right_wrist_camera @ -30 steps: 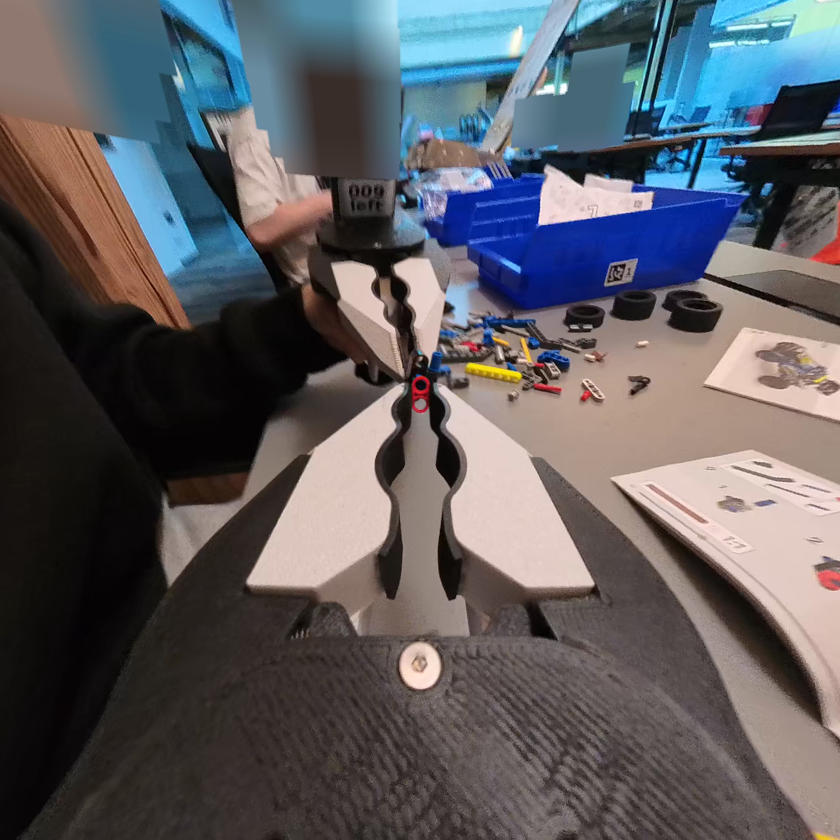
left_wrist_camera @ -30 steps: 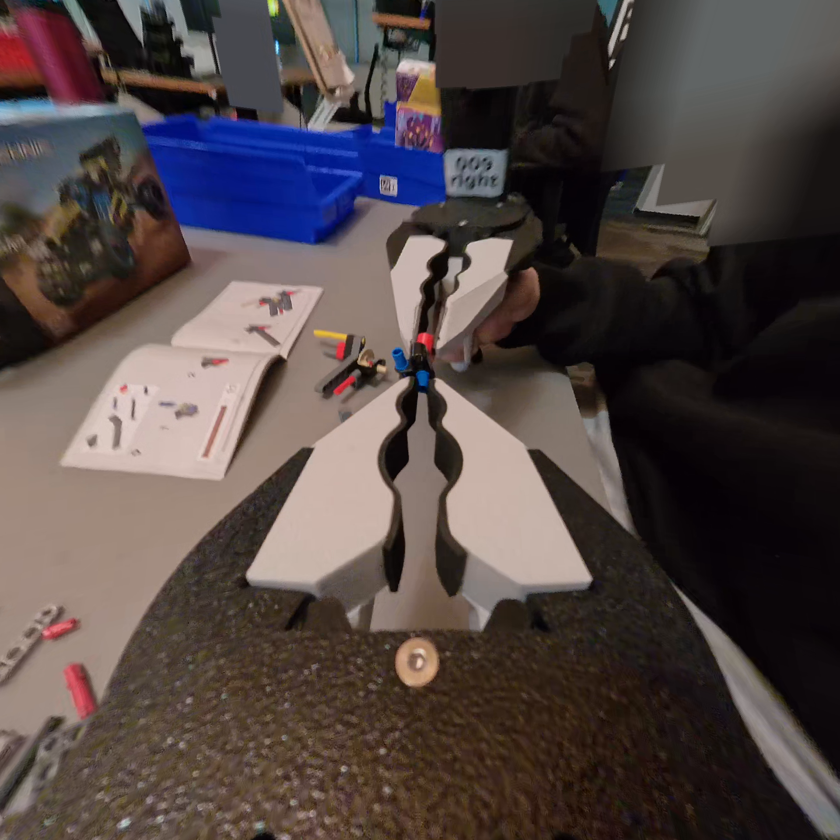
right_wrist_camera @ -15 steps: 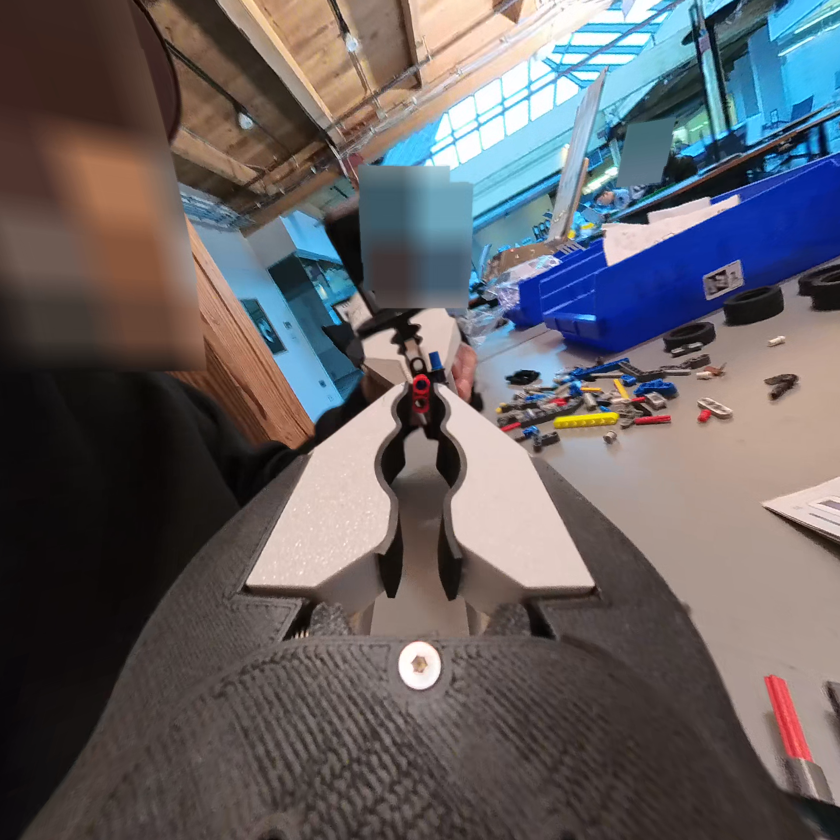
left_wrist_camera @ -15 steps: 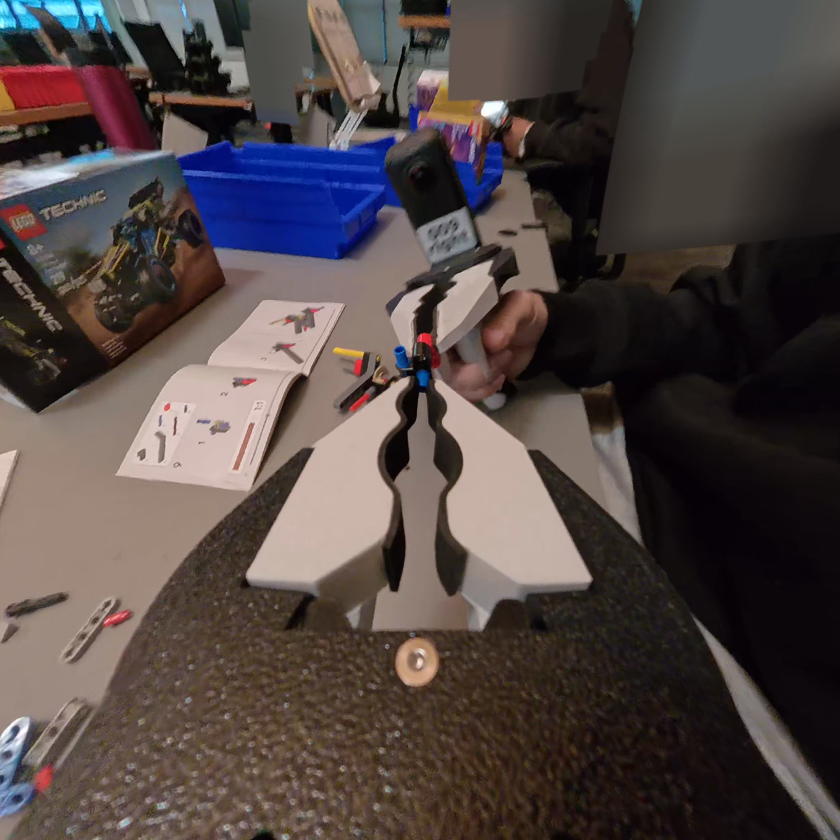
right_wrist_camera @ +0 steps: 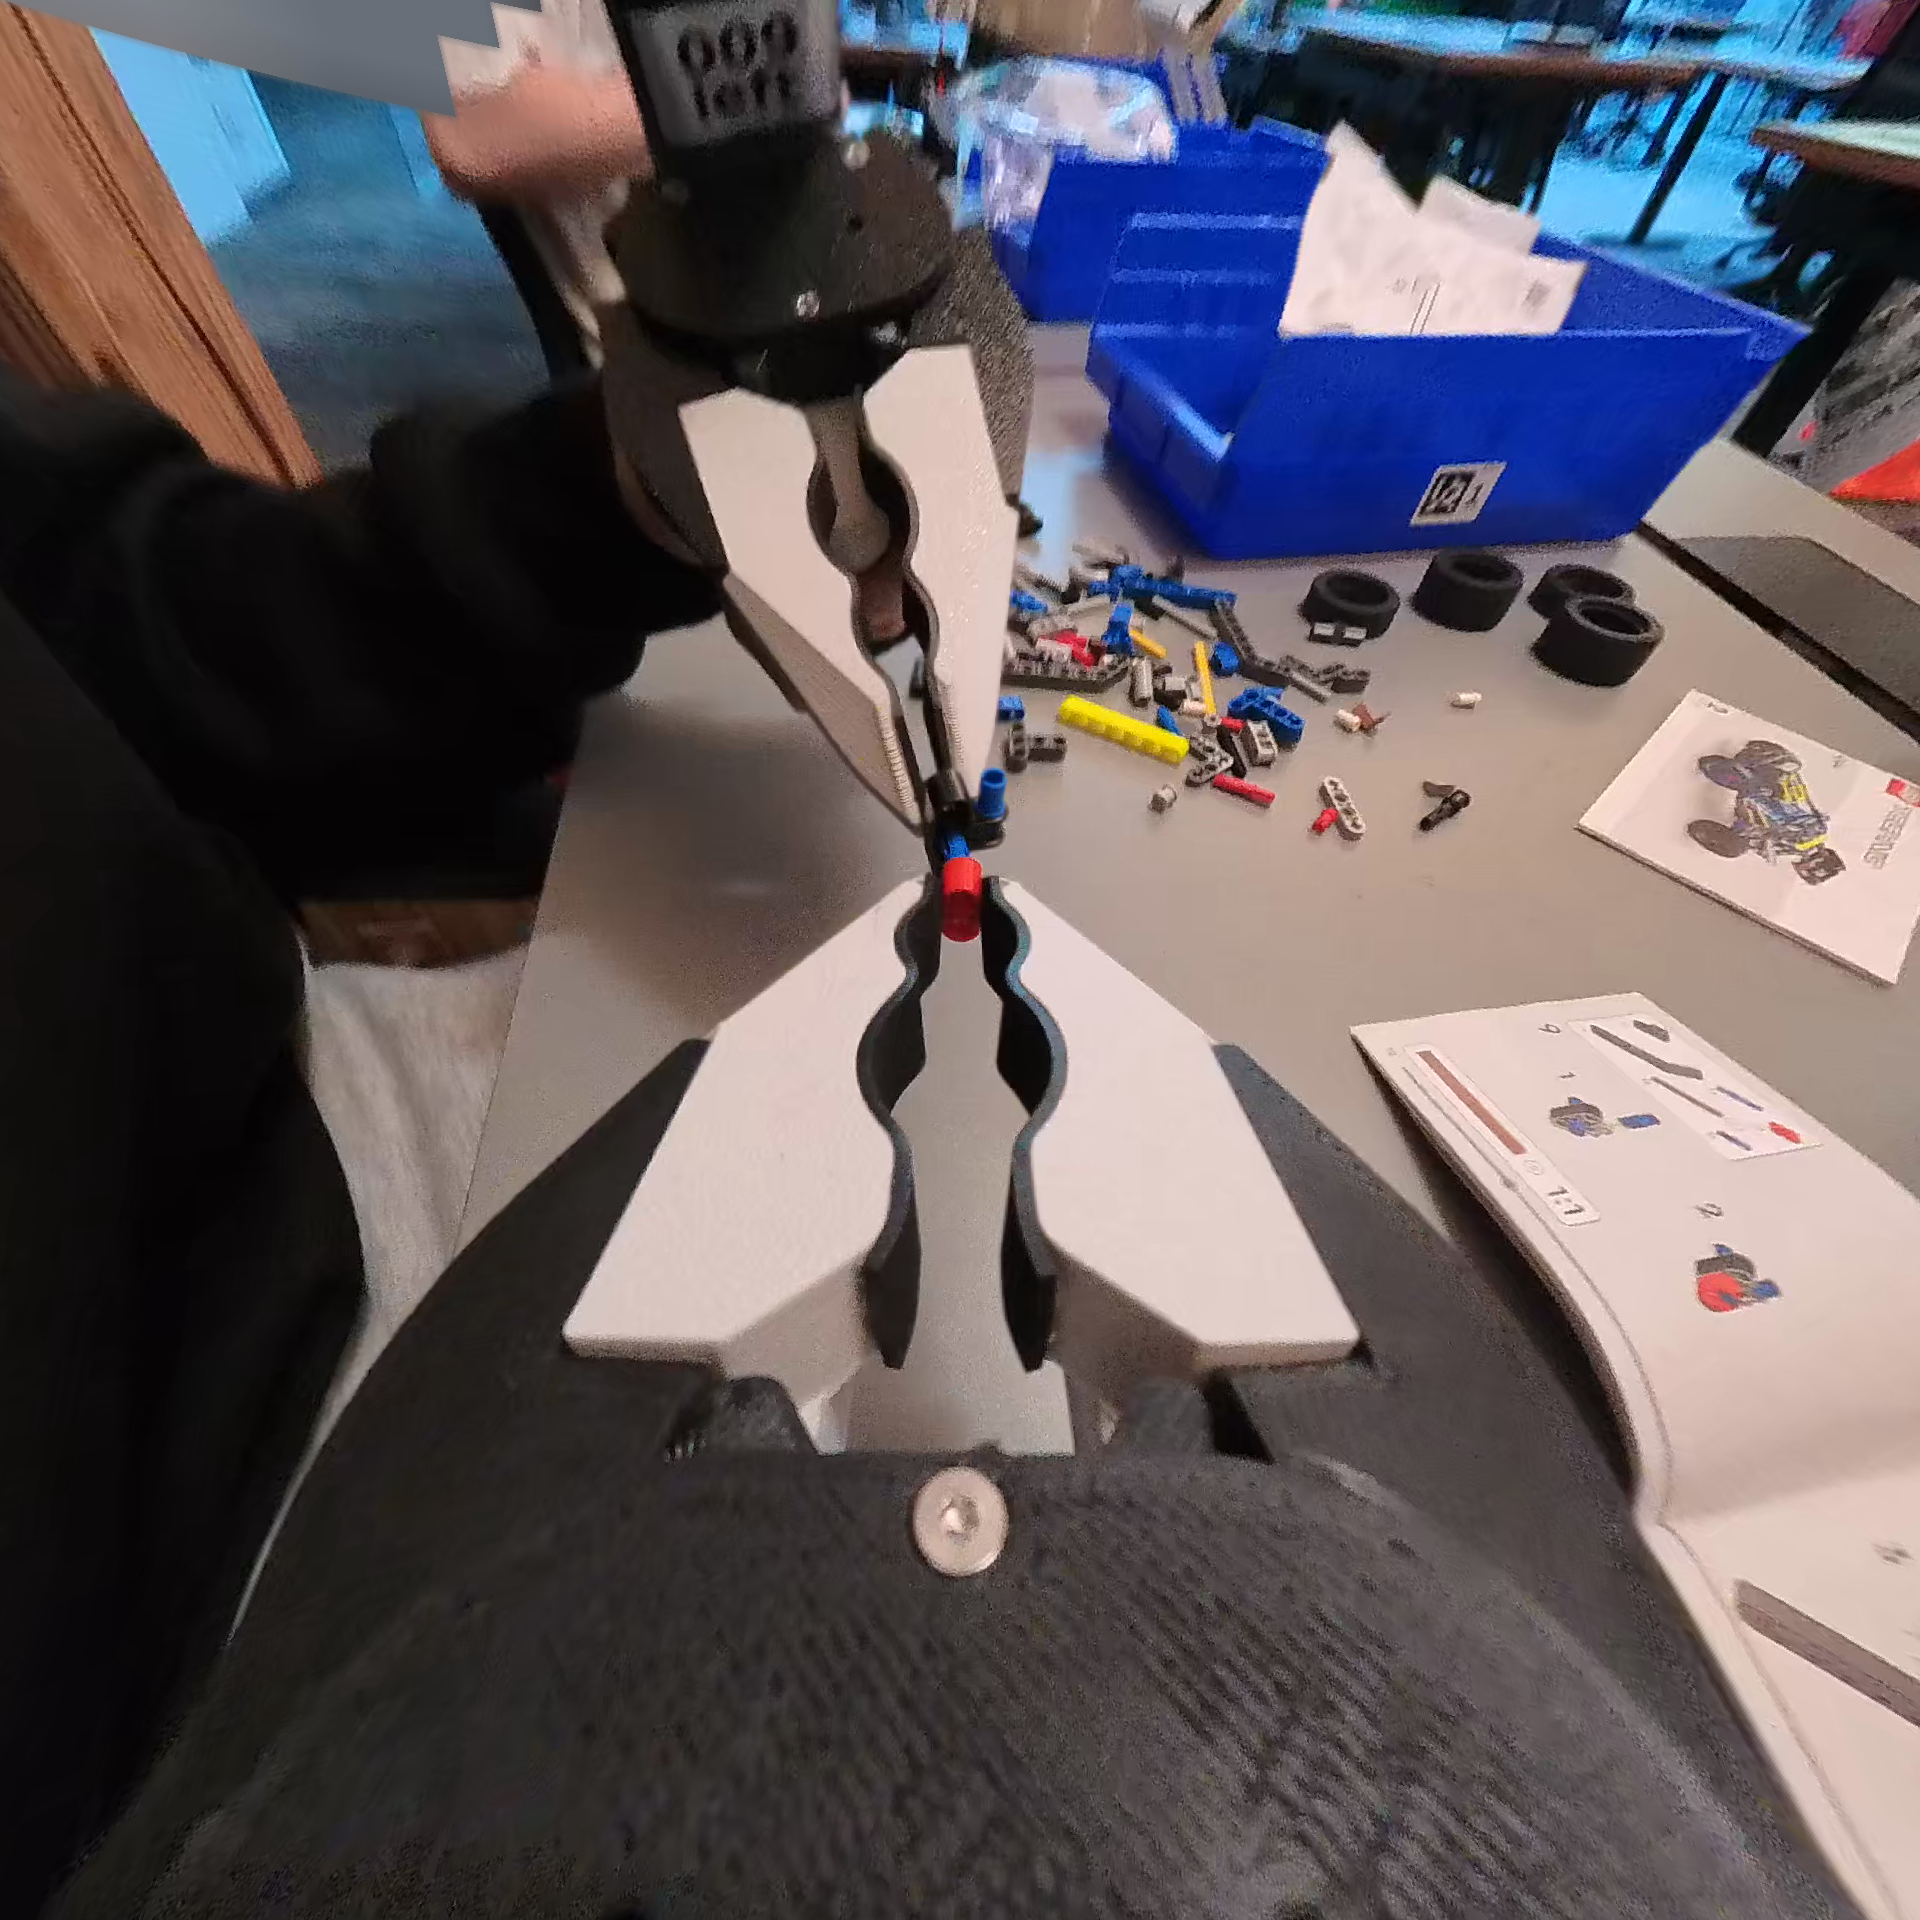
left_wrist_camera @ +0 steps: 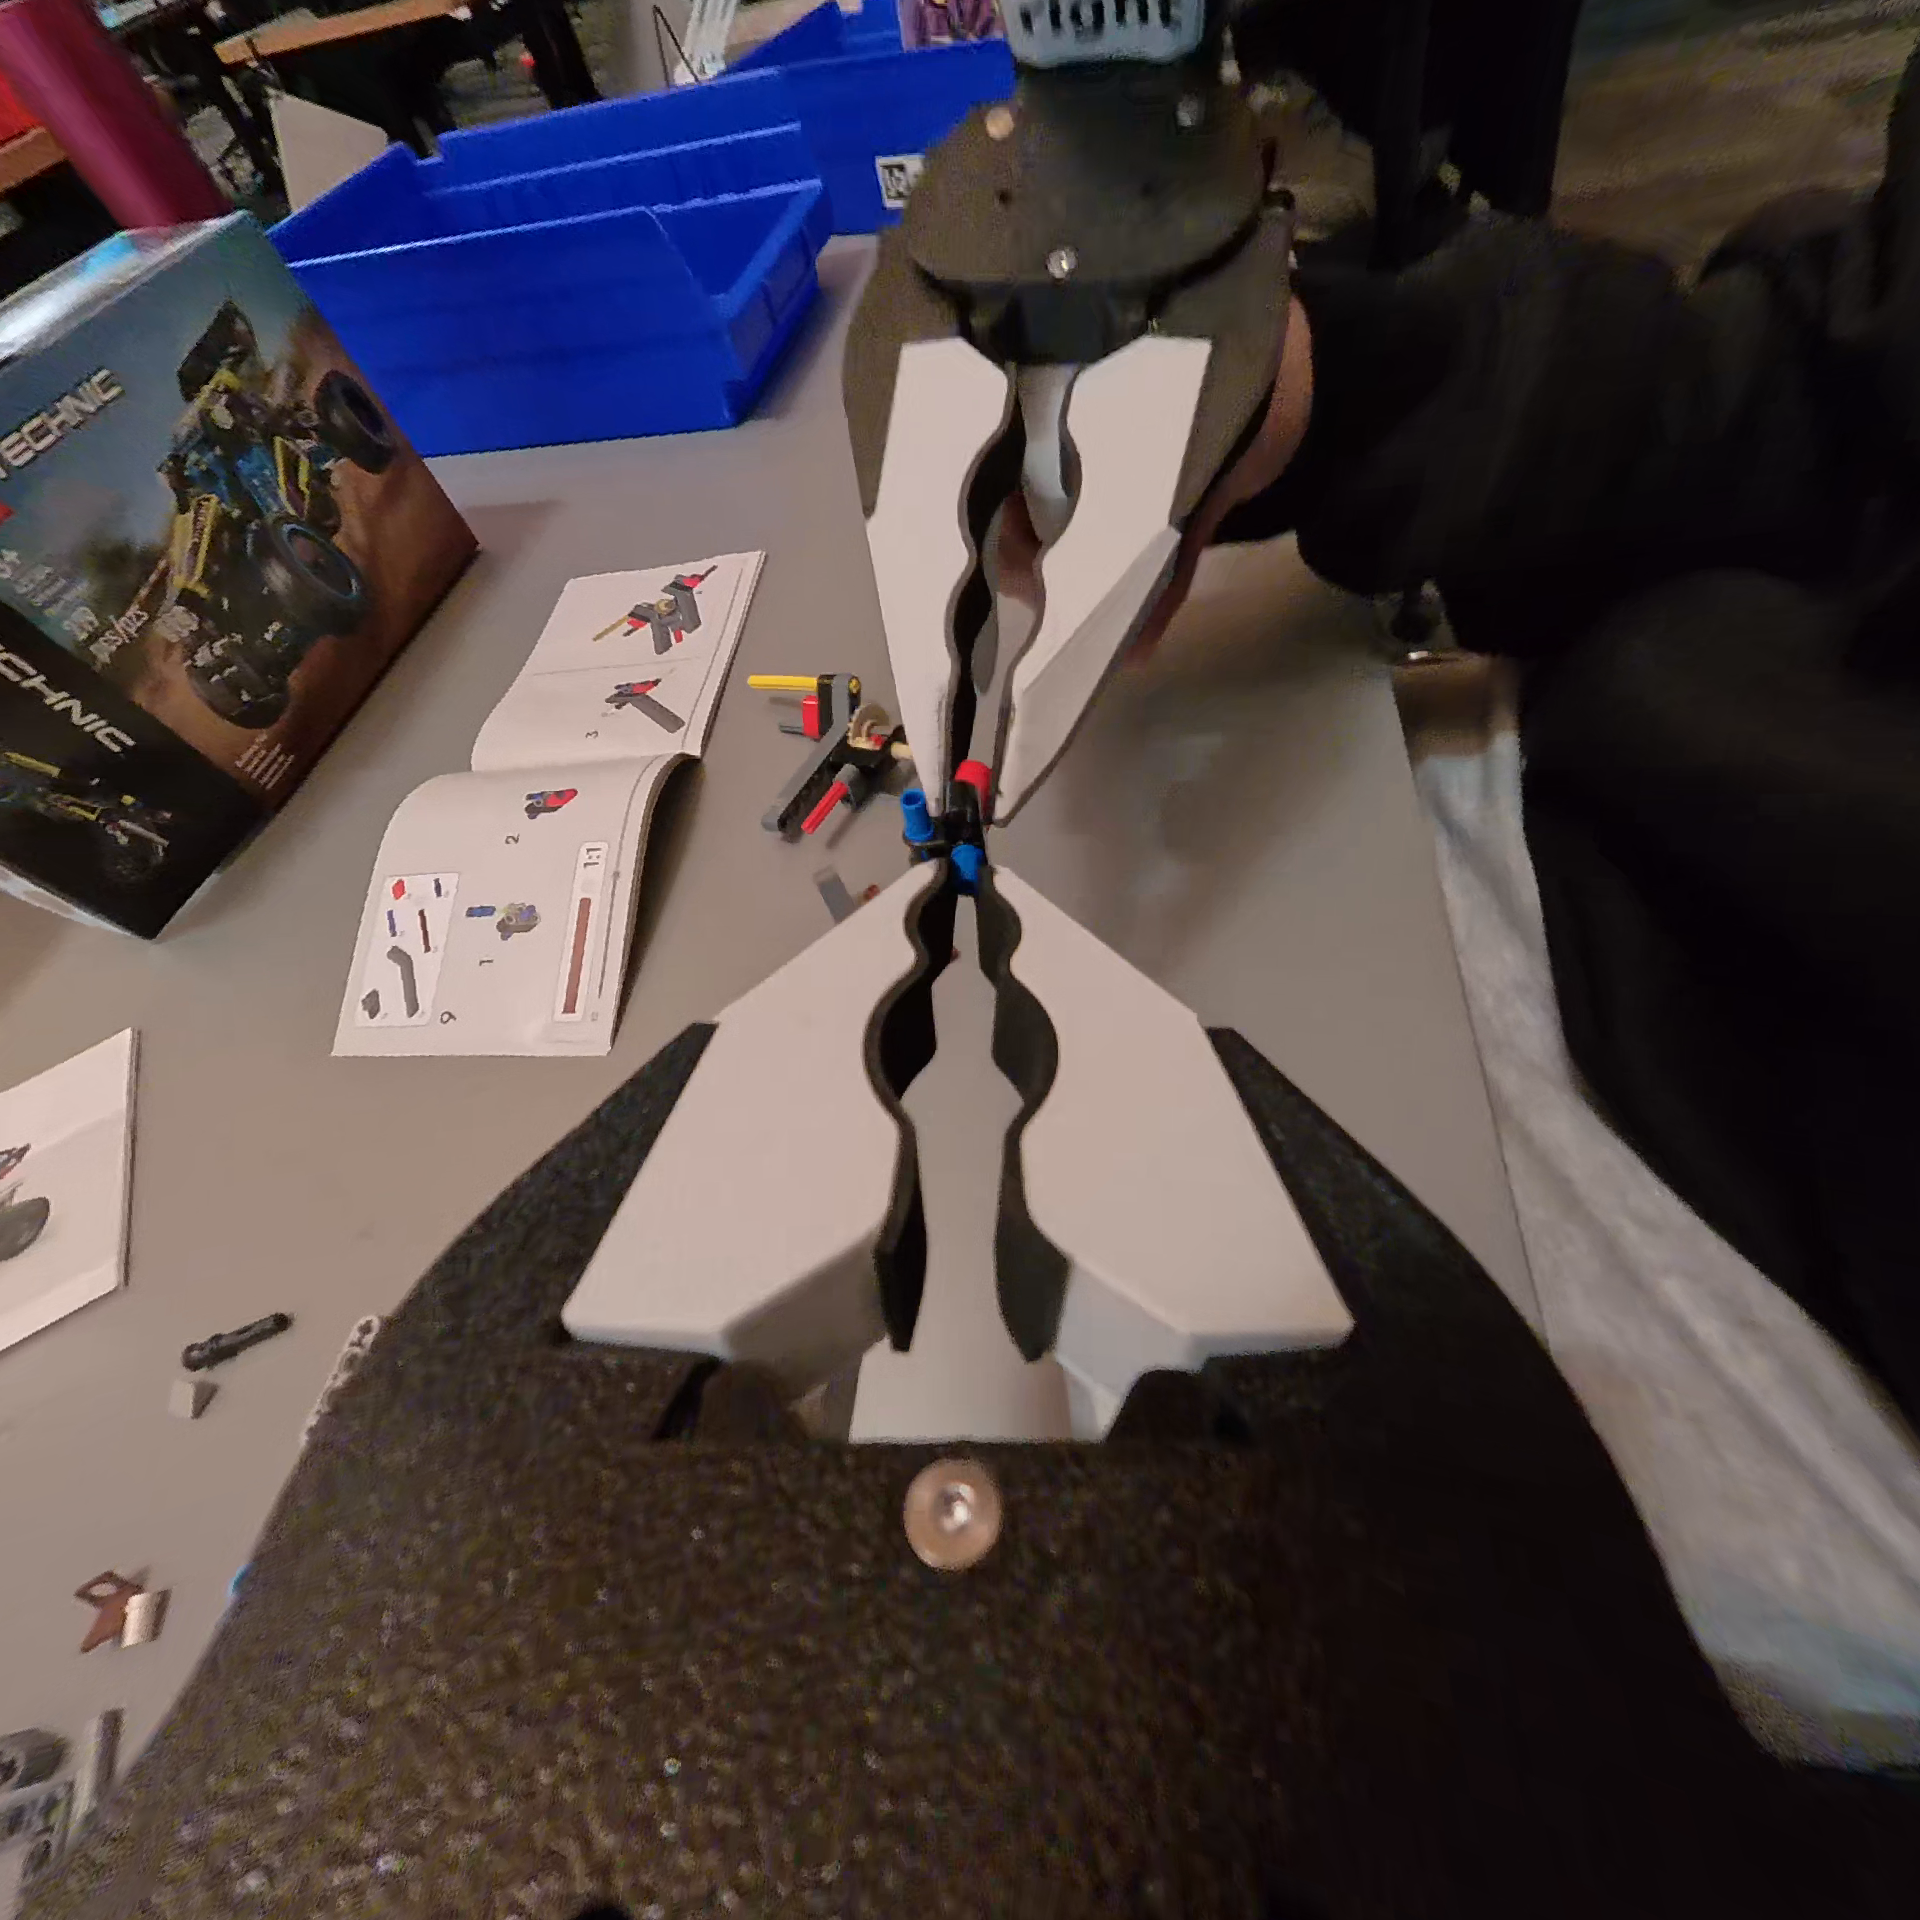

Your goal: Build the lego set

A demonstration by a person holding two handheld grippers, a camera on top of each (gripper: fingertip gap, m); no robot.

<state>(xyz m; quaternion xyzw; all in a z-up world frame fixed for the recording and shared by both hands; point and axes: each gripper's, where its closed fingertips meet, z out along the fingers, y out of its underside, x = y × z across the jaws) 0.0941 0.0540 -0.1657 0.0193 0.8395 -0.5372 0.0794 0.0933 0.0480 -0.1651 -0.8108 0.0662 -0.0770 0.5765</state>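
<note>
Grey table (left_wrist_camera: 312, 1195), loose pieces (right_wrist_camera: 1164, 675) beside blue bin (right_wrist_camera: 1403, 457).
Left gripper (left_wrist_camera: 956, 883) pinches small black-and-blue assembly (left_wrist_camera: 940, 826) above table; right gripper (right_wrist_camera: 961, 888) pinches its red pin (right_wrist_camera: 960, 902), tip to tip.

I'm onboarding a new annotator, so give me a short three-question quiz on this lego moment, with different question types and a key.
1. True or false: the left gripper and the right gripper meet tip to tip above the grey table.
2. Multiple choice: the small red cylindrical peg sits between the fingers of which gripper? A left, B right, C neither.
3. Fill in: the black rubber tyres lie in front of a ____ plastic bin.

Key: 1 true. 2 B; the left gripper holds the small black connector with blue pins. 3 blue.
</note>
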